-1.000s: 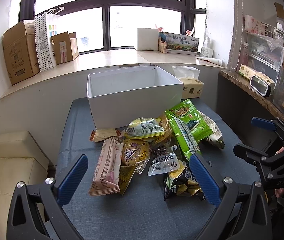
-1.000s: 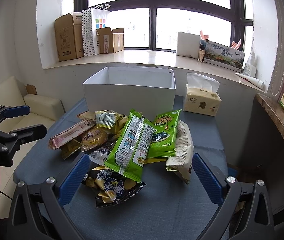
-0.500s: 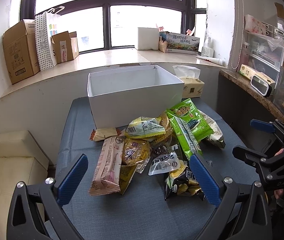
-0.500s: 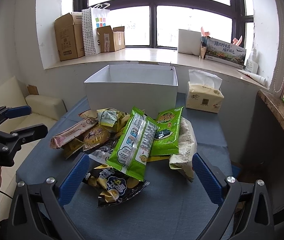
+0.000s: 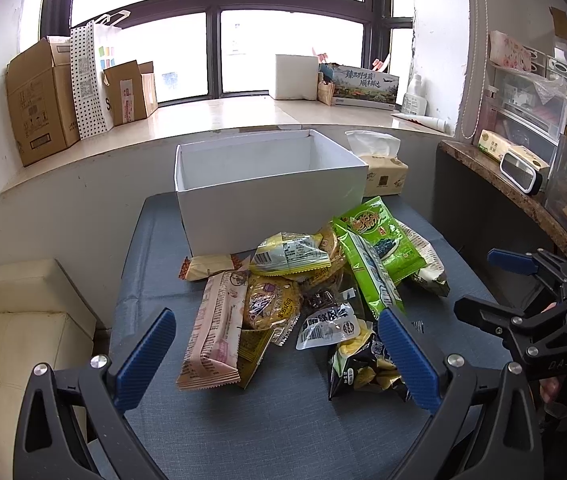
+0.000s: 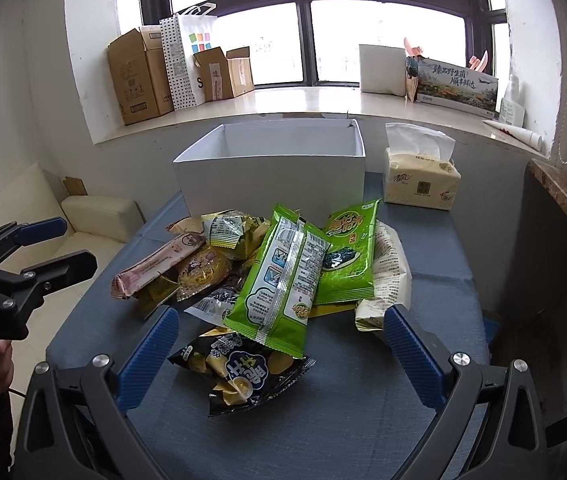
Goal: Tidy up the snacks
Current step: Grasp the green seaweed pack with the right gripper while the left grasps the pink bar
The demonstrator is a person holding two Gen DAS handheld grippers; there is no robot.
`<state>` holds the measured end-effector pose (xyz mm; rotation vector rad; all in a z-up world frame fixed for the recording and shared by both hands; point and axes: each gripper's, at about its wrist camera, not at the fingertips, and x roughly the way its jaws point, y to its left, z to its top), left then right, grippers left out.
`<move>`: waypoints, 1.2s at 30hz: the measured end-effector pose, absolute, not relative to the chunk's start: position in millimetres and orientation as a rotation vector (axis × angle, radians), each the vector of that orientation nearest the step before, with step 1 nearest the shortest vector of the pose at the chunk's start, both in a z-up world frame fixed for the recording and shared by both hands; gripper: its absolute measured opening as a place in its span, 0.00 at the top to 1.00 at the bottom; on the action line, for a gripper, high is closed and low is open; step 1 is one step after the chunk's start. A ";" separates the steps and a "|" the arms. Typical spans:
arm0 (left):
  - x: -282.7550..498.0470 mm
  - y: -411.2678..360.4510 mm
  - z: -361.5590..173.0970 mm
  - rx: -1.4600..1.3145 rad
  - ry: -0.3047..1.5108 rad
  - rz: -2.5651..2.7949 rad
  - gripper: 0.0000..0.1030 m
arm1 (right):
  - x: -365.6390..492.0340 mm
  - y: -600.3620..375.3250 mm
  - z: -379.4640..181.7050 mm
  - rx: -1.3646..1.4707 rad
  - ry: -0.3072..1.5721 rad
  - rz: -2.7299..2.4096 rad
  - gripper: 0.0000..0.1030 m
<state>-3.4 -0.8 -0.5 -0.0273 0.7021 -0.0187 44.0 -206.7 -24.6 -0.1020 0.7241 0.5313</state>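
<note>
Both tongs wide open, empty: left tongs, right tongs

Both wrist views look forward over the table toward the window, sharing snacks and box.

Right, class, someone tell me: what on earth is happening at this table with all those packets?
A person holds a two-finger gripper in each hand over a blue table. The left gripper and right gripper are both open and hold nothing. A heap of snack packets, among them a long green packet and a black chip bag, lies in front of a white box. No snack shows inside the box, so sorting has not begun.
</note>
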 end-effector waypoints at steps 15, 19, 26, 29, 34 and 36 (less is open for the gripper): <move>-6.2 20.4 -13.9 -0.062 0.725 0.010 0.00 | 142.7 -170.4 -90.3 0.104 1.010 0.636 0.00; -7.5 27.2 -18.4 -0.077 0.729 0.017 0.00 | 160.8 -170.5 -108.1 0.143 1.062 0.619 0.00; -5.2 32.2 -26.8 -0.092 0.746 0.026 0.00 | 164.9 -151.5 -112.9 0.086 1.097 0.652 0.31; -4.8 33.6 -29.5 -0.087 0.752 0.032 0.00 | 158.7 -146.2 -111.9 0.054 1.087 0.656 0.32; -1.2 40.3 -34.8 -0.103 0.767 0.046 0.00 | 141.5 -143.3 -92.8 0.030 1.013 0.672 0.32; 0.1 43.0 -37.7 -0.103 0.772 0.051 0.00 | 132.7 -144.6 -82.6 0.023 0.979 0.680 0.32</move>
